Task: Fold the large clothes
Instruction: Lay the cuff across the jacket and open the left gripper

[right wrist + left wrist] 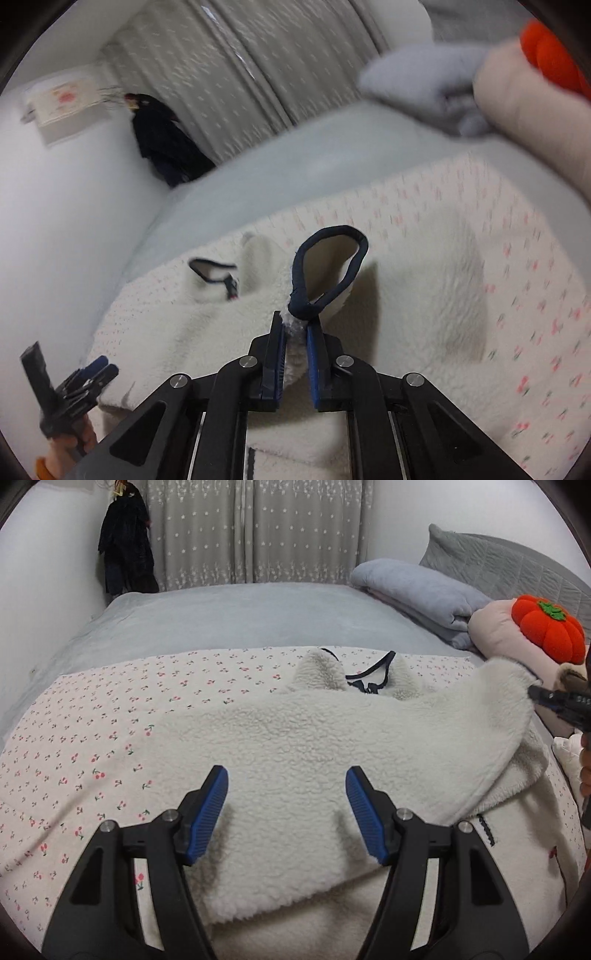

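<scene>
Blue ribbed pads of the left tongs (287, 812) are seen spread wide over the cream-white fleece jacket (314, 746), with nothing gripped between them; the jacket is spread across a white bedsheet printed with small red cherries (92, 746), which lies over a pale grey bed cover (221, 616). One fleece sleeve (491, 698) is stretched out toward the right edge of the left wrist view, where its end is met by the right tongs (535, 694); in the right wrist view those tongs (295, 332) are closed narrowly on the sleeve's cuff, and a loop of dark navy binding (328, 266) is held up just past the pads. The navy-trimmed collar opening (365, 675) is seen at the far edge of the jacket. Near the headboard a folded light-blue blanket (417, 587), a pale pink cushion (498, 635) and an orange plush pumpkin with a green stalk (546, 631) are stacked beside a grey quilted pillow (498, 561). Grey star-patterned curtains (251, 531) are hung behind the bed; dark clothing (125, 550) is hung on the wall at the left. The right wrist view is blurred, and the left tongs (98, 369) are seen there at the lower left, held by a hand (70, 446).
</scene>
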A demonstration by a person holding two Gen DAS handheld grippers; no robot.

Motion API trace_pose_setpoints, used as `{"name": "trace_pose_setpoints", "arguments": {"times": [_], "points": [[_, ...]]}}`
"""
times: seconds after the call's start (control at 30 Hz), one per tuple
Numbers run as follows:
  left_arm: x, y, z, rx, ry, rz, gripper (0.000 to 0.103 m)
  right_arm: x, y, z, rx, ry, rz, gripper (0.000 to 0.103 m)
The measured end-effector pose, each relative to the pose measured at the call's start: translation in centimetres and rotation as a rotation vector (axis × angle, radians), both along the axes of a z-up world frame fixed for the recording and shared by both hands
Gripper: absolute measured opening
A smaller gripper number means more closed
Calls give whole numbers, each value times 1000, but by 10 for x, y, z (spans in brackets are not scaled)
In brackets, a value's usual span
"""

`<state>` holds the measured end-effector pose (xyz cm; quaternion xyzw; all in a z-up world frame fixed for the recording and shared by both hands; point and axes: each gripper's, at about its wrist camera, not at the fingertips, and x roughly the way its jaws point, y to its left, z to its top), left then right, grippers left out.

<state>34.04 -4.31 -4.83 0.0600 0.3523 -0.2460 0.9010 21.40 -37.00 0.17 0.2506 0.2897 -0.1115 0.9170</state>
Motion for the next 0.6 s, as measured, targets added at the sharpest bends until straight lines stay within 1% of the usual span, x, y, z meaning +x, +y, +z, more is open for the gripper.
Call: {"name": "trace_pose_setpoints", "arguments": {"times": [0.03, 0.1, 0.17, 0.2, 0.23, 0.27, 0.33, 0.37, 0.4, 0.43, 0.5, 0.57, 0.6], "points": [[1, 0, -5, 3, 6, -8, 67, -8, -2, 1, -7, -7, -8, 10], [5, -3, -25, 31, 46, -16, 67, -20, -12, -12, 0, 35, -29, 10], [8, -6, -52, 67, 105, -33, 67, -27, -27, -44, 25, 158, -21, 12], [7, -7, -64, 86, 121, -43, 67, -30, -31, -58, 51, 201, -11, 14], [4, -7, -71, 93, 105, -45, 67, -36, -35, -66, 83, 216, 10, 16], [2, -5, -71, 80, 89, -46, 67, -43, -38, -68, 98, 207, 30, 16], [2, -1, -64, 55, 101, -43, 67, -57, -35, -56, 46, 180, 63, 24], [1, 0, -59, 51, 103, -46, 67, -63, -33, -46, -6, 167, 67, 27], [-1, 2, -50, 46, 85, -58, 67, -67, -27, -35, -58, 152, 65, 38], [-2, 3, -42, 43, 59, -65, 67, -69, -25, -26, -104, 135, 67, 44], [-4, 4, -22, 32, -10, -75, 67, -63, -18, -5, -185, 83, 98, 44], [2, 2, -7, 25, -57, -78, 67, -48, -10, 8, -216, 38, 153, 44], [7, 1, -4, 27, -68, -76, 67, -40, -10, 9, -222, 28, 180, 44]]}}
